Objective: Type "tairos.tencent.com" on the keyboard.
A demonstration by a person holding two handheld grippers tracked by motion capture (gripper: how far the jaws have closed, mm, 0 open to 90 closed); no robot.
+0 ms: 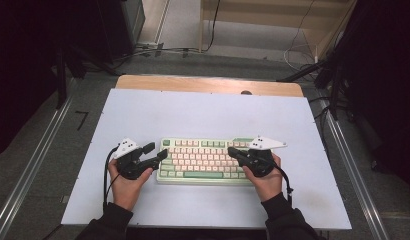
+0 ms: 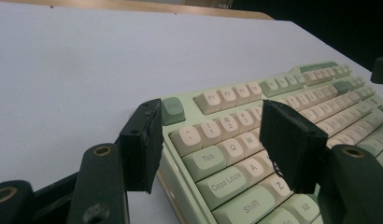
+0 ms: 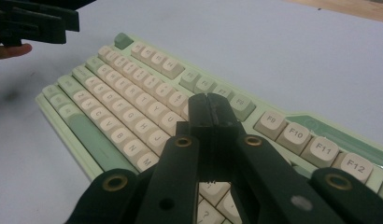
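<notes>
The left gripper, jaws apart, straddles the pale green and cream plastic keyboard's left edge, likely to steady it. The right gripper, jaws pressed together empty, forms one tip, seemingly to press keys.

light falls evenly from above on the pale table, which reads bright with no harsh glare, while the room's left and right edges in the high view sink into near black. shadows are soft and short, a faint one under the keyboard and under the hands. in both gripper views the near black jaws are soft and out of focus, the nearer key legends are legible, the far keys blur, and all pictures are low in resolution and slightly grainy.
</notes>
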